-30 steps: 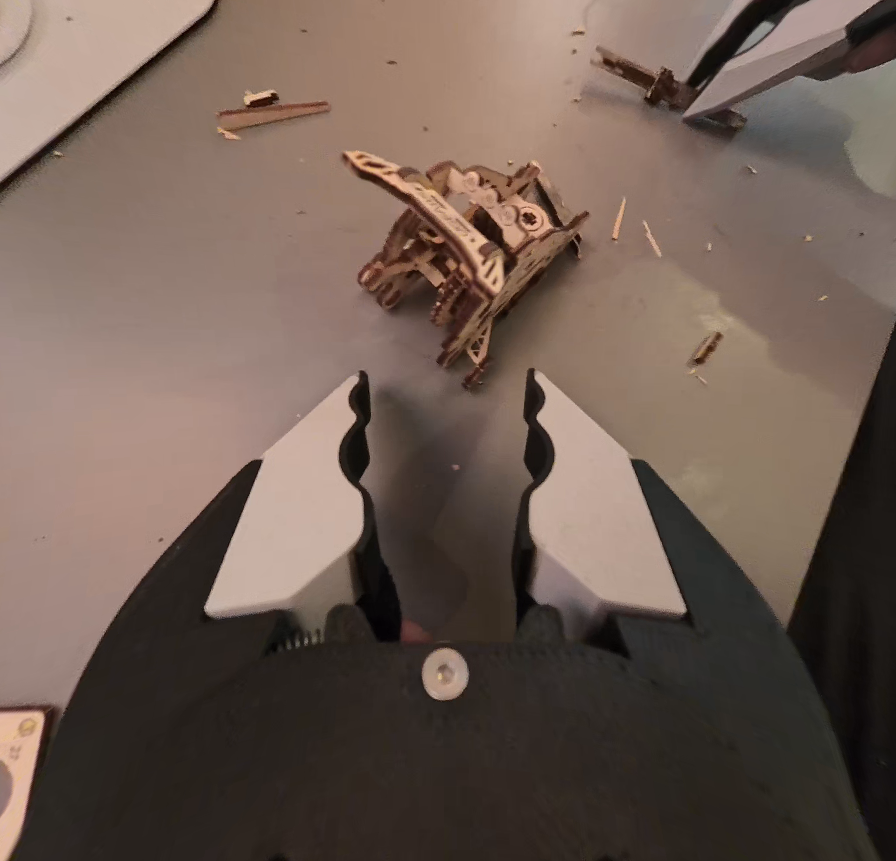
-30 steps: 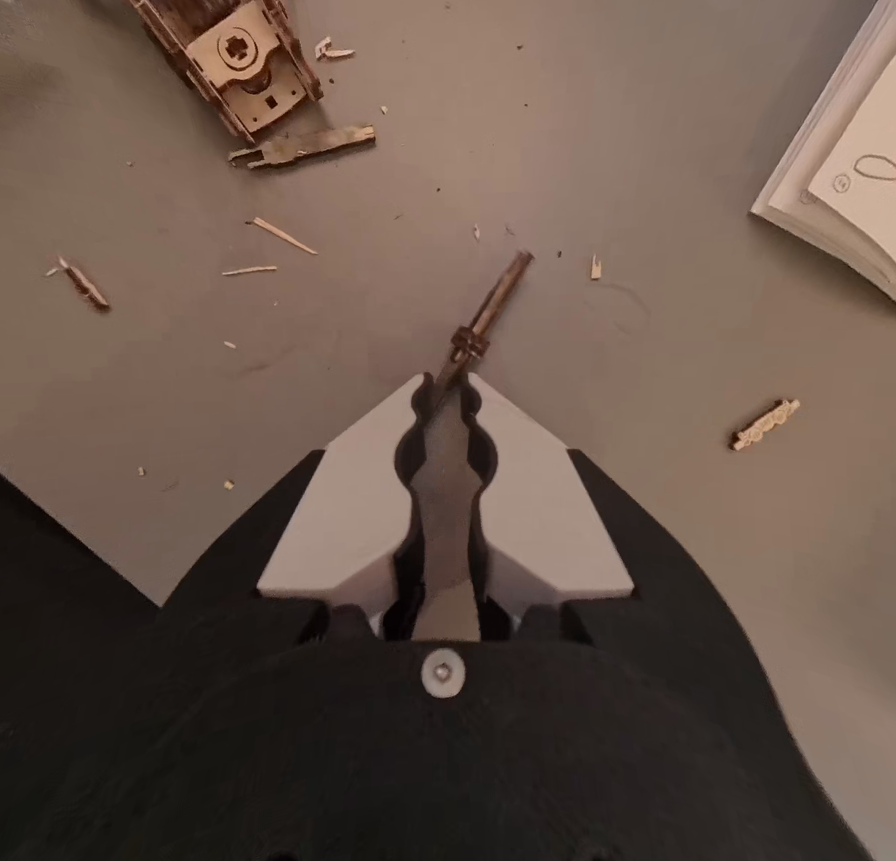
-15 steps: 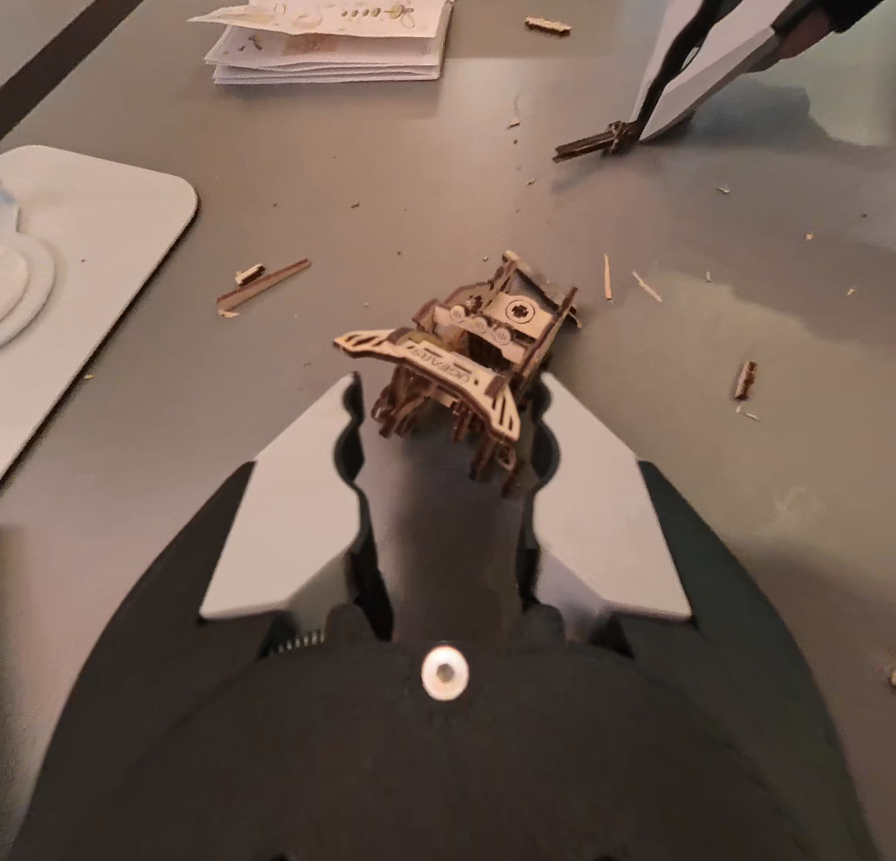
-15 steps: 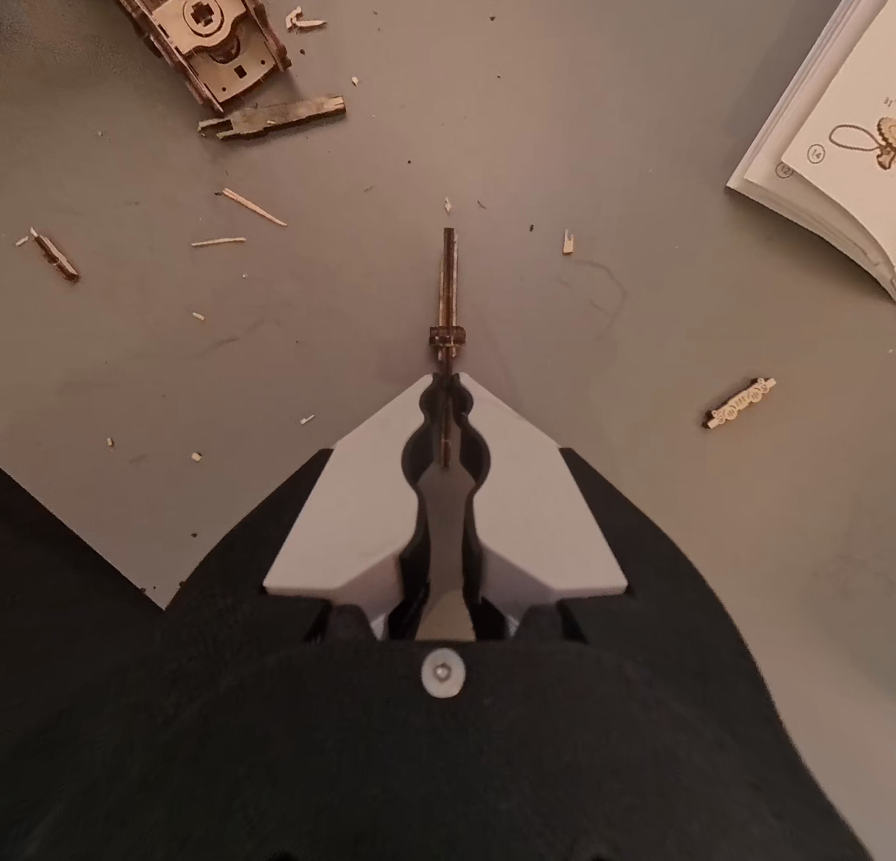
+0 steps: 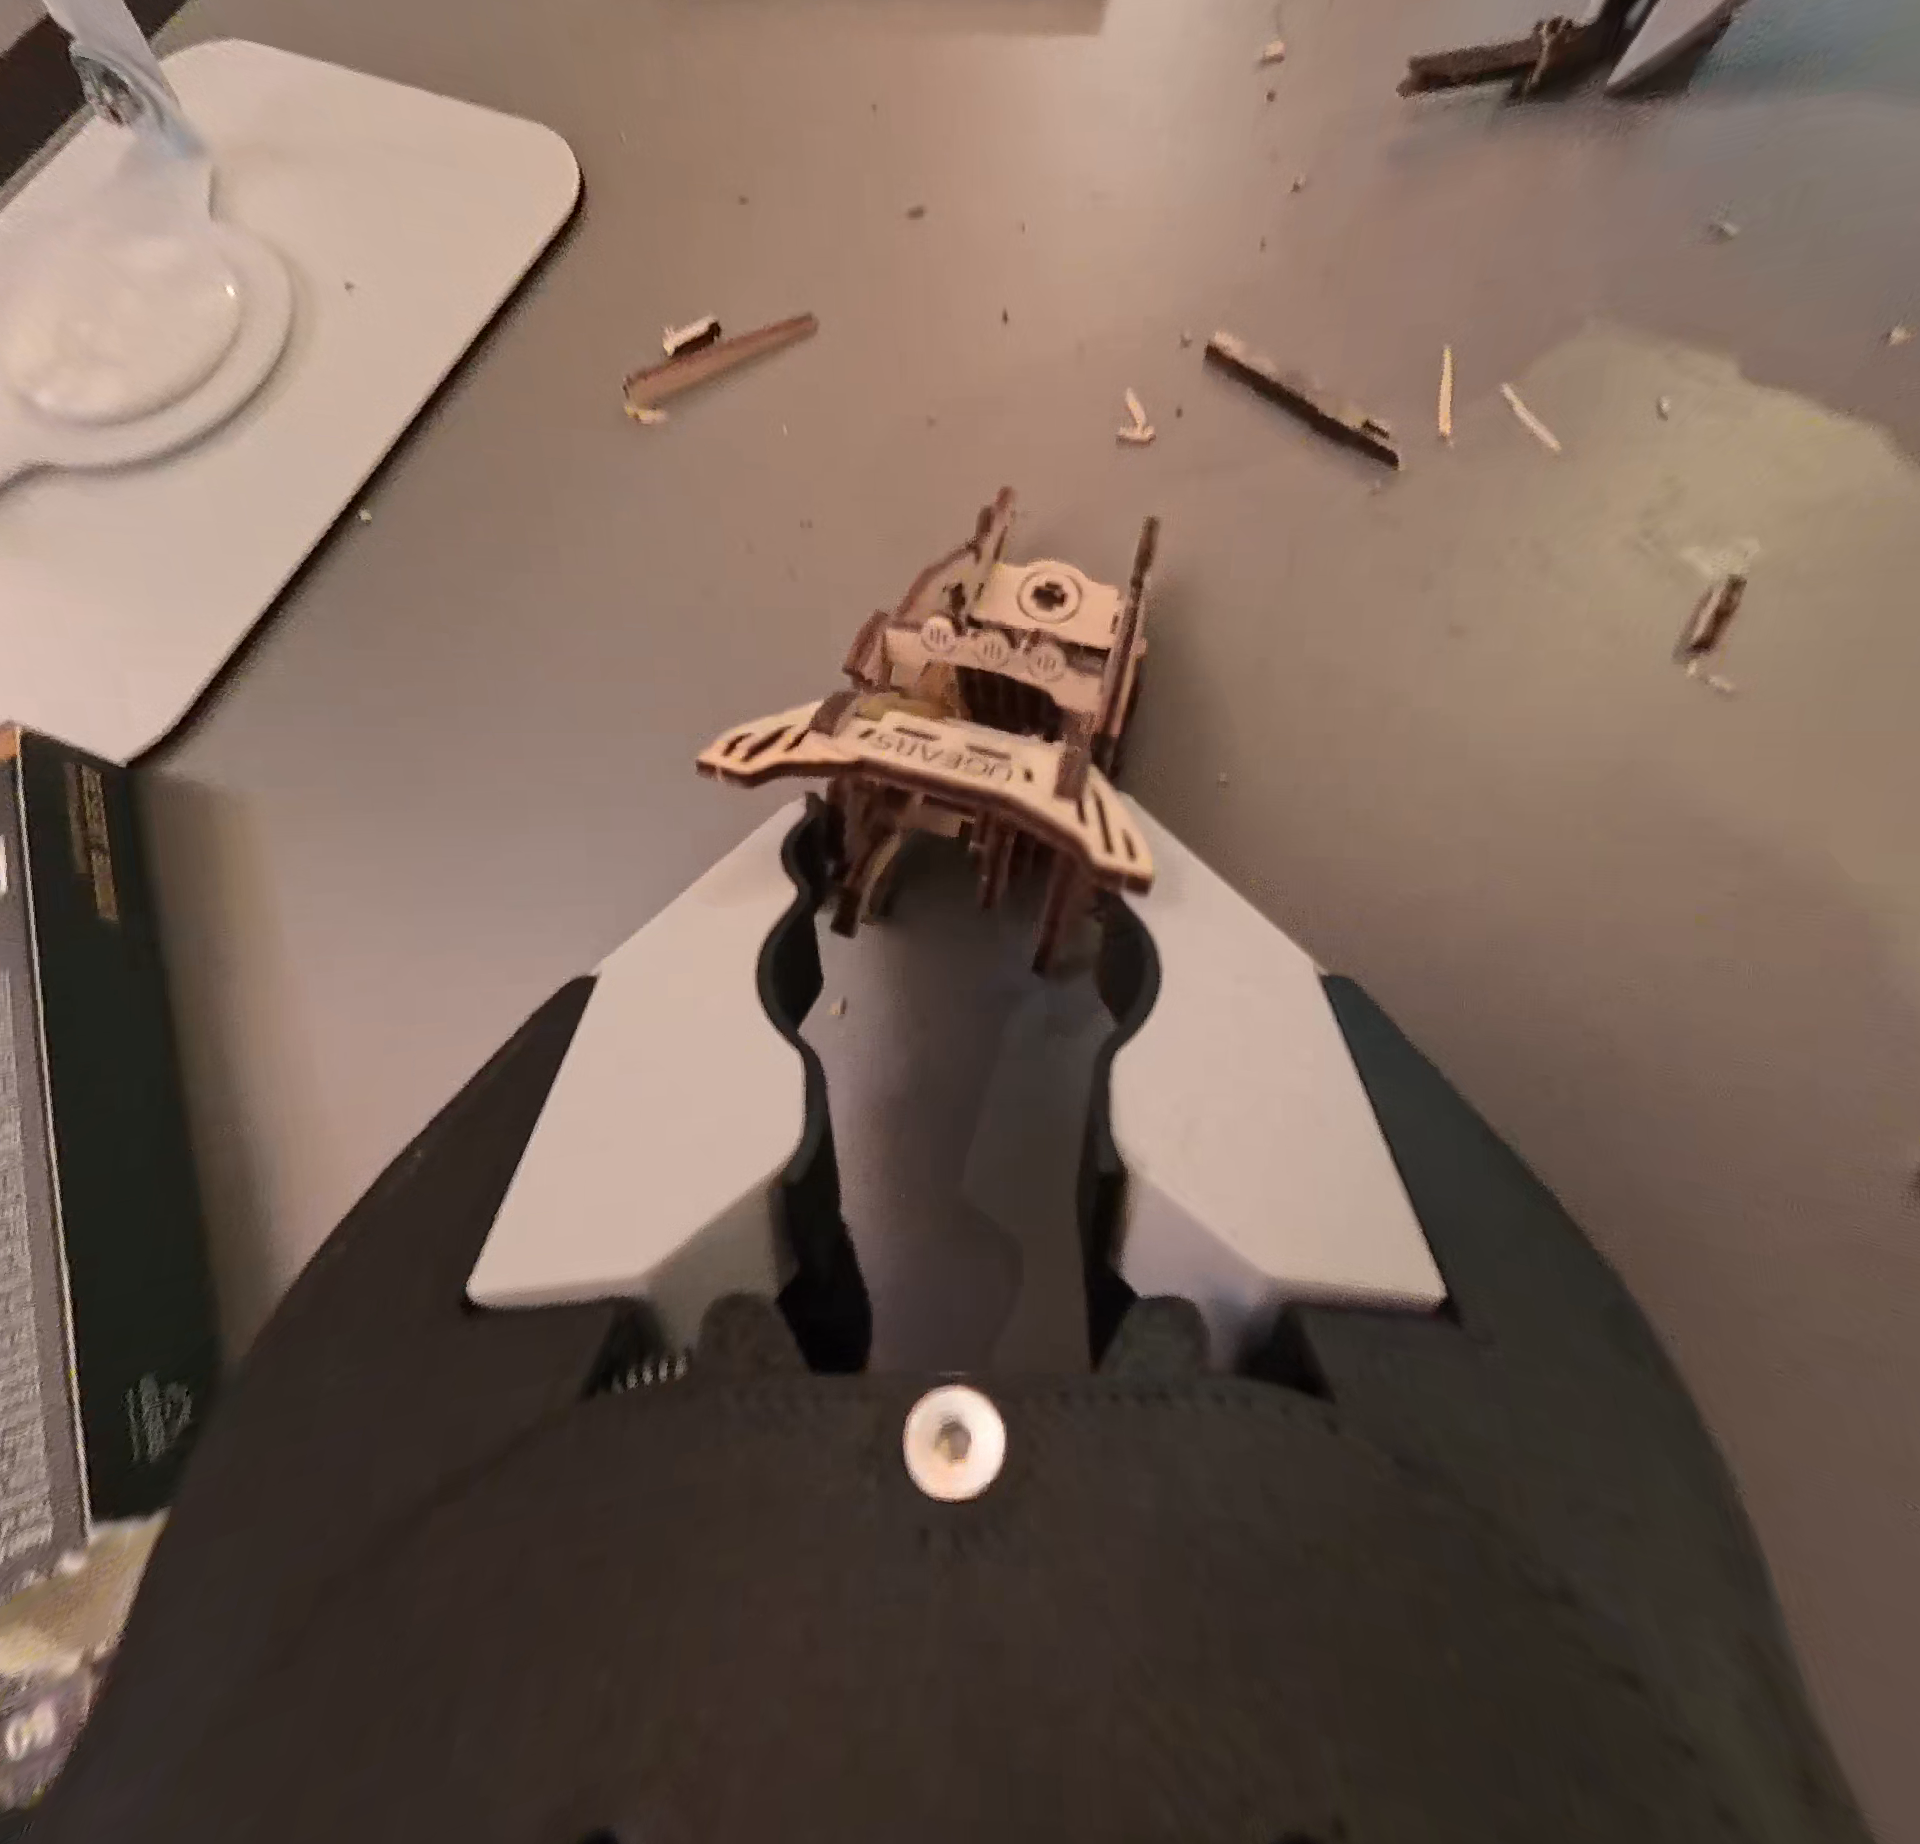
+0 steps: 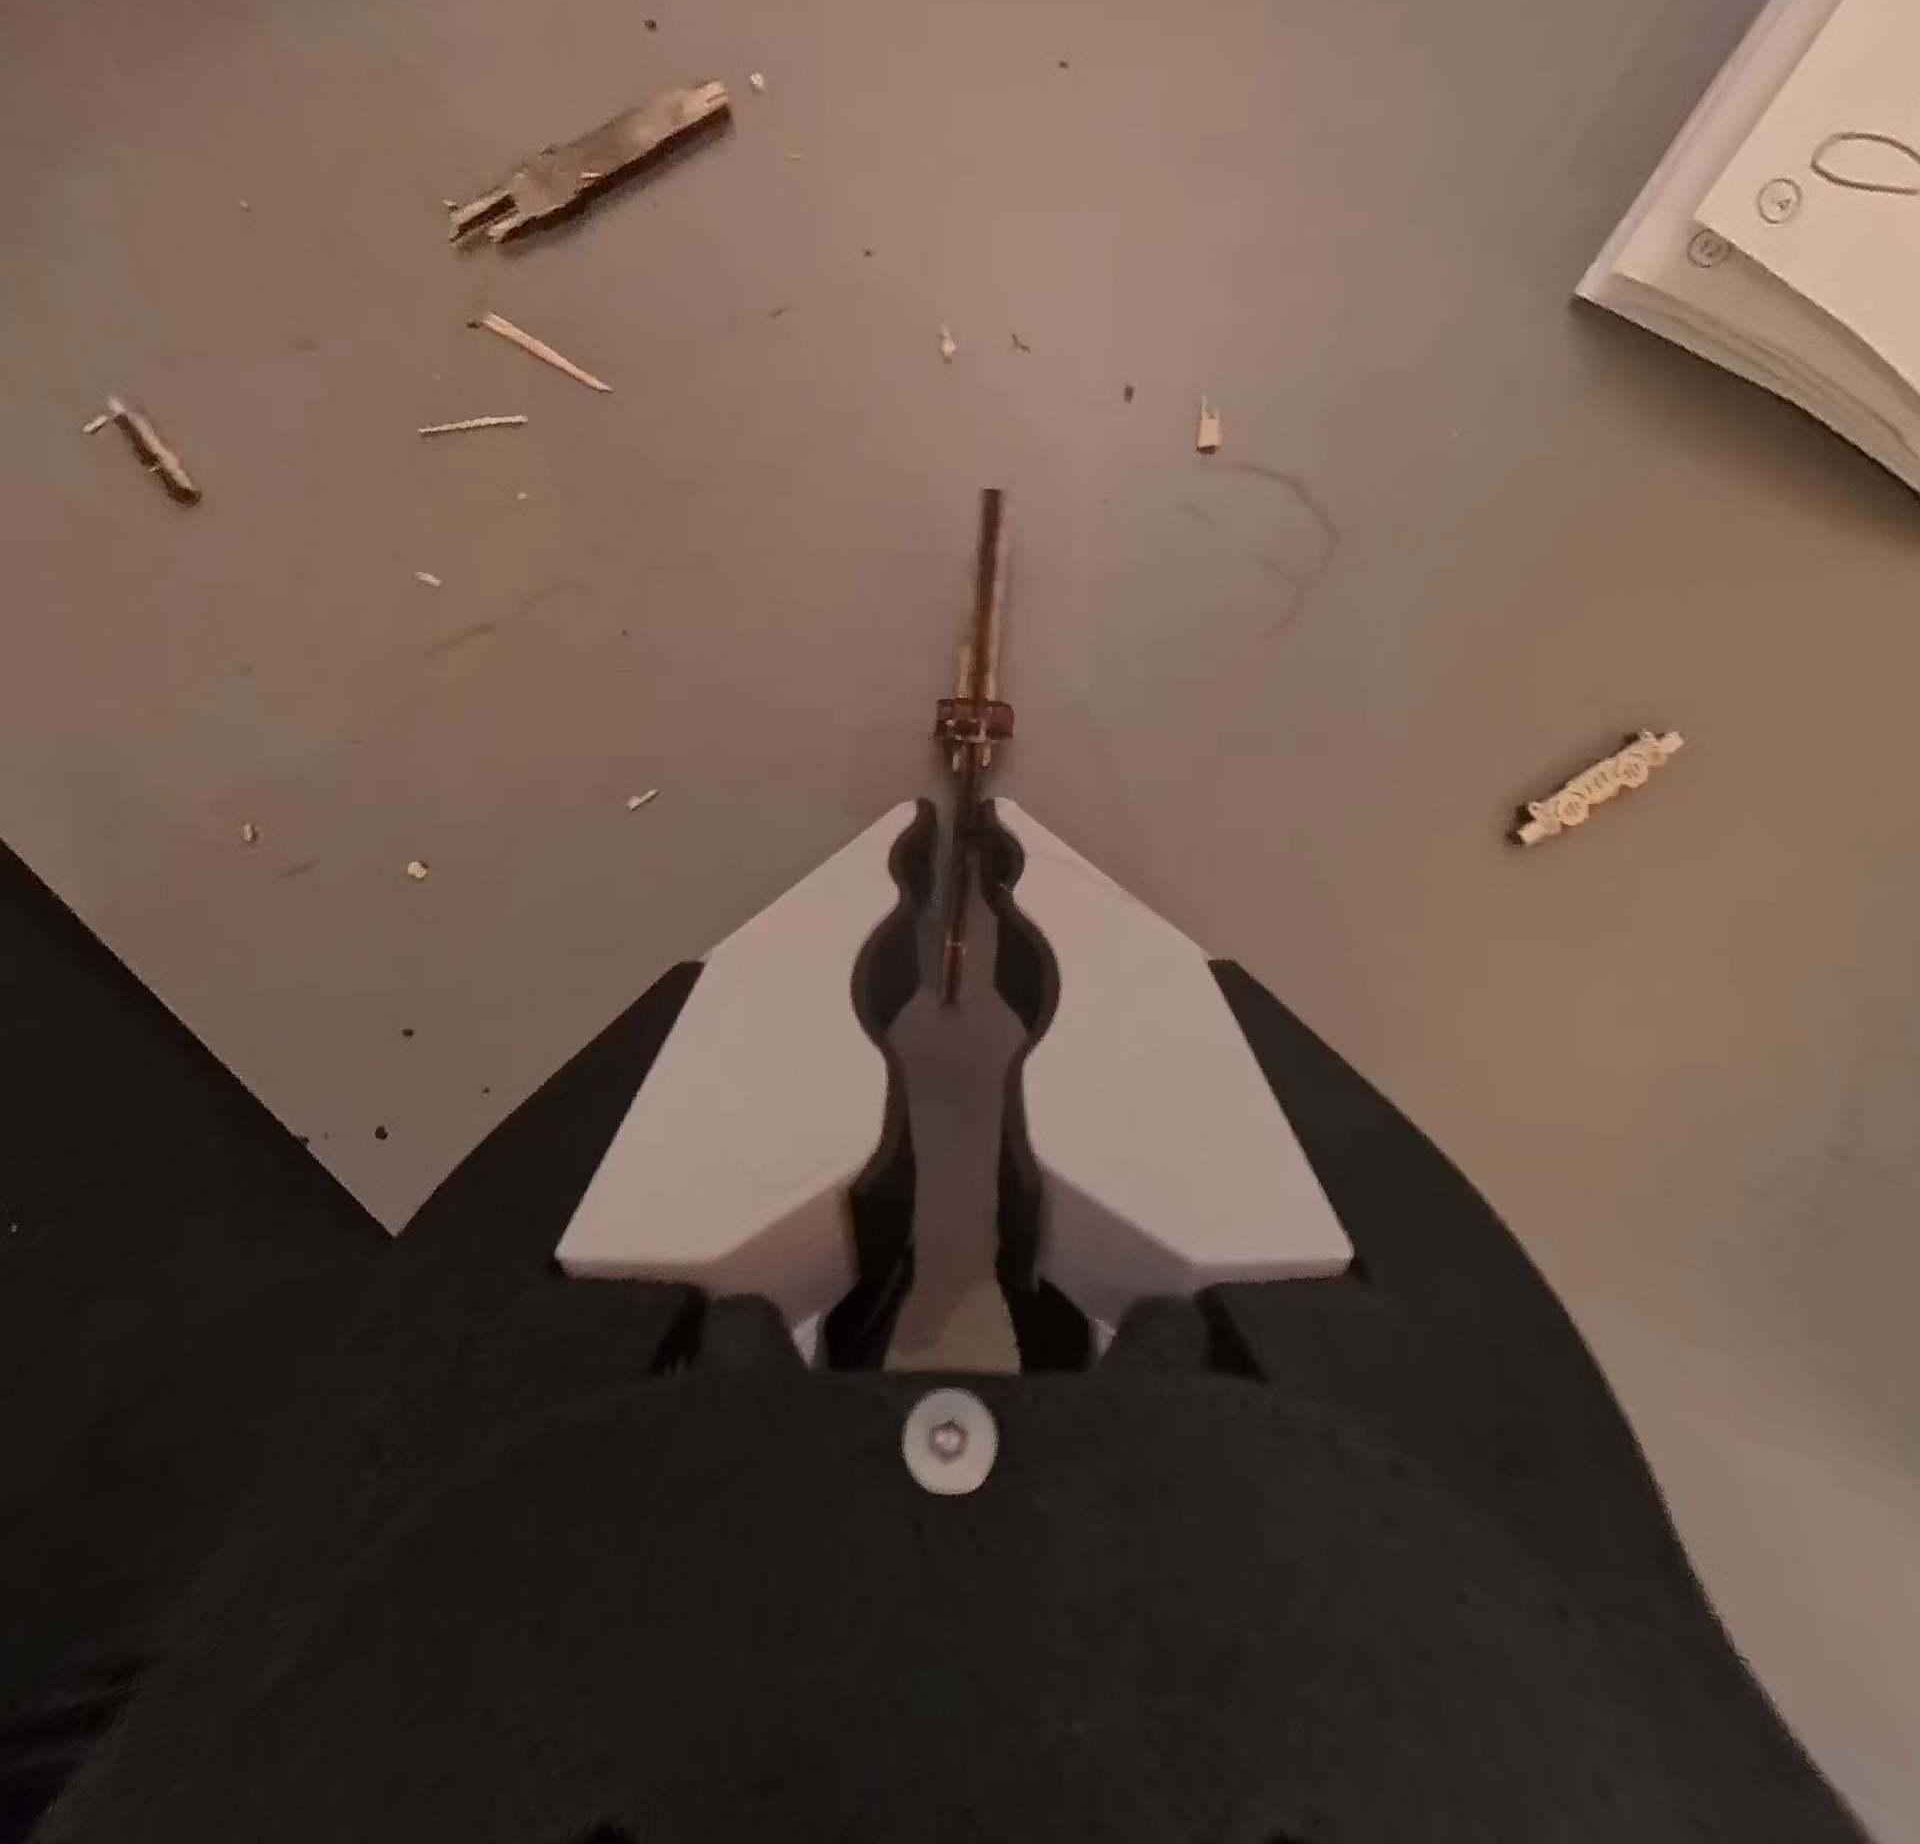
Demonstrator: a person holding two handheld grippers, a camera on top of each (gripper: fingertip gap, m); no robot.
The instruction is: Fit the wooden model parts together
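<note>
The partly built wooden model (image 5: pixel 997 714) sits between the fingertips of my left gripper (image 5: pixel 961 859). Both pads press on its lower frame, so the gripper is shut on it. Its curved light plate faces the camera. My right gripper (image 6: pixel 956 807) is shut on a thin dark wooden stick (image 6: pixel 987 599) with a small collar. The stick points straight forward over the grey table (image 6: pixel 1351 963). The left wrist view shows this gripper at the top right (image 5: pixel 1662 28) with the stick (image 5: pixel 1475 64) jutting out to the left. The model is out of the right wrist view.
A white mat (image 5: pixel 364 267) bearing a clear glass stand lies far left, and a black box (image 5: pixel 73 1119) is beside my left gripper. An open booklet (image 6: pixel 1787 267) lies at the right. Dark wood strips (image 5: pixel 1299 402) (image 5: pixel 727 360), a small light part (image 6: pixel 1595 786) and splinters litter the table. My hands' fingertips stand some 25 centimeters from each other.
My left gripper moved forward over the model and its jaws closed onto it; the model has shifted away from the dark strip beside it. The stick in my right gripper turned from tilted to straight.
</note>
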